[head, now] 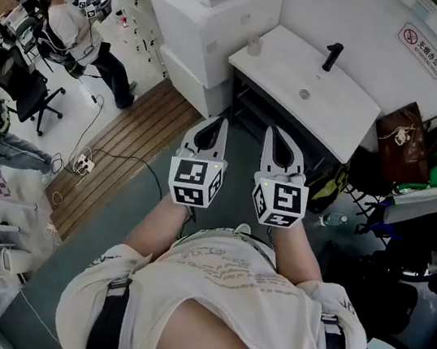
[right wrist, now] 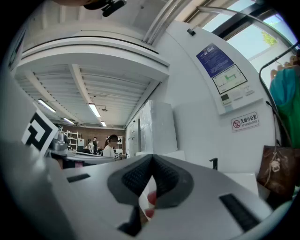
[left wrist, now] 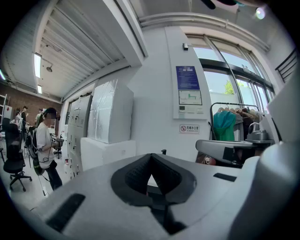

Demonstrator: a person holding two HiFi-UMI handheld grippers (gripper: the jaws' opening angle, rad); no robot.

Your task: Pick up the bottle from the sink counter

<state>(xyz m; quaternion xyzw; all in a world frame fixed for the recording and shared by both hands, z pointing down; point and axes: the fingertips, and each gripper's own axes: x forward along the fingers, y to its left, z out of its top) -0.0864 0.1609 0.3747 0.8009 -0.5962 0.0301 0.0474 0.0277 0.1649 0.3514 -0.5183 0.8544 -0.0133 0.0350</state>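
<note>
Head view: the faucet (head: 332, 56) is my landmark. It stands at the back of the white sink counter (head: 338, 119). The bottle (head: 255, 46), small and pale, sits left of the faucet at the counter's left corner. It looks upright, though it is too small for me to be sure. Both claws are on the near side of the faucet, short of the counter's front edge and side by side. The left gripper (head: 223, 123) sits almost straight below the bottle in this view. The right gripper (head: 271, 132) is closer to the faucet's line, so I judge the left 1 nearer the bottle.

Left gripper view: the 2 jaws are clenched tip to tip with nothing between them. The faucet shows just above and right of the tips. I cannot pick out the bottle here.

Right gripper view: these jaws are also clenched and empty. The faucet stands off to the right of the tips, and the bottle does not show. The bottle lies ahead of both claws, up on the counter.
</note>
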